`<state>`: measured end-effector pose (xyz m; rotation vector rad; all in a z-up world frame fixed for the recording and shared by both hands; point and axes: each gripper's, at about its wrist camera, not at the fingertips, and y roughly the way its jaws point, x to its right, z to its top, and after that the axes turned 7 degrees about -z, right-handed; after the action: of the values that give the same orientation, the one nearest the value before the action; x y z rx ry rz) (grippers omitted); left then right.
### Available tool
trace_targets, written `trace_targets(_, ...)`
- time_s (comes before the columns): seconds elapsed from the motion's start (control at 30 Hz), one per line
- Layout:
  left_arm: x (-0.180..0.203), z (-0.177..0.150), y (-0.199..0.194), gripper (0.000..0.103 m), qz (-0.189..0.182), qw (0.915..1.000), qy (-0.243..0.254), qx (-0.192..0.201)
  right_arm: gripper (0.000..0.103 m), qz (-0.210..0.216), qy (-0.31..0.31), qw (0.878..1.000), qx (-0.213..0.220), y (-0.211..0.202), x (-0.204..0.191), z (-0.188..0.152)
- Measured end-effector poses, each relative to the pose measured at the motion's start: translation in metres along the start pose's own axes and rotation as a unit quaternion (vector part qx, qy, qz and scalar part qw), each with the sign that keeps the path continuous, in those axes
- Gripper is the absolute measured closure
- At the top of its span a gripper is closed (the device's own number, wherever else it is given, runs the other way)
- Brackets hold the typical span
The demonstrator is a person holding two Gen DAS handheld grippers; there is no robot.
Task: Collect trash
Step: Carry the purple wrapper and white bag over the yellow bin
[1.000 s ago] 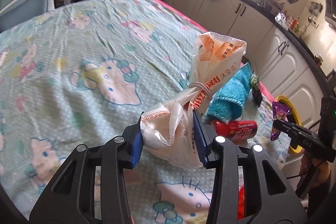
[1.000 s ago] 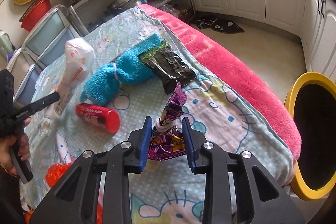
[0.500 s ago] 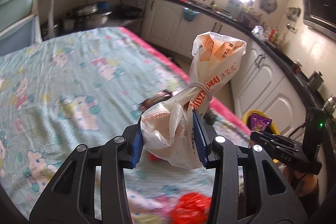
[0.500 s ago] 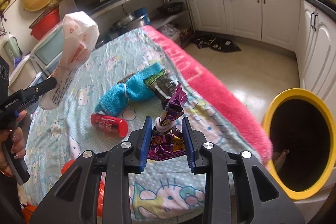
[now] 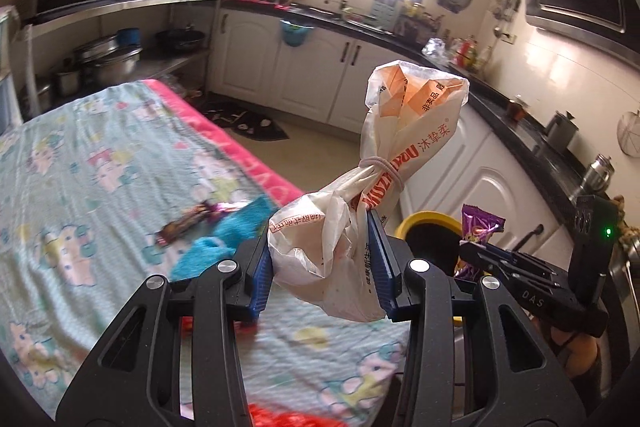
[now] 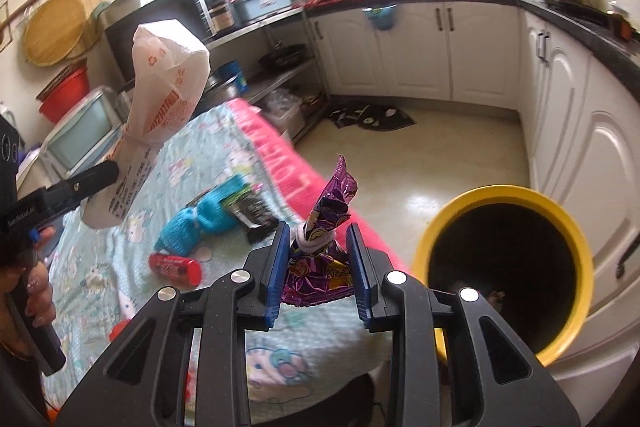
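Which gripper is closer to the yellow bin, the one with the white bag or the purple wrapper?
Right. The right gripper, holding the purple wrapper, sits just beside the yellow bin. The left gripper, holding the white bag, is farther back over the bed.

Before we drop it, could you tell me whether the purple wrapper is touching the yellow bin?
Apart: the right wrist view shows the purple wrapper held clear of the yellow bin, with floor between.

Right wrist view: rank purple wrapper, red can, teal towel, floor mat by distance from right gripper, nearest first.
1. Purple wrapper: clamped in the right gripper.
2. Red can: left, on the bedsheet.
3. Teal towel: just beyond the can.
4. Floor mat: far, by the cabinets.
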<state>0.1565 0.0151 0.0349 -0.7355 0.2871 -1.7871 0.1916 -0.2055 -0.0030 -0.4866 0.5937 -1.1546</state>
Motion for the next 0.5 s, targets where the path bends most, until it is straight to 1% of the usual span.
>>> trace_targets(0.33, 0.042, -0.004, 0.037, 0.068, -0.048, 0.9987, 0.015, -0.013, 0.075, -0.051, 0.047, 0.997, 0.031, -0.022, 0.055, 0.004)
trace_targets(0.5, 0.061, -0.009, 0.056, 0.068, -0.070, 0.9970, 0.020, -0.023, 0.075, -0.080, 0.060, 0.994, 0.042, -0.029, 0.077, 0.001)
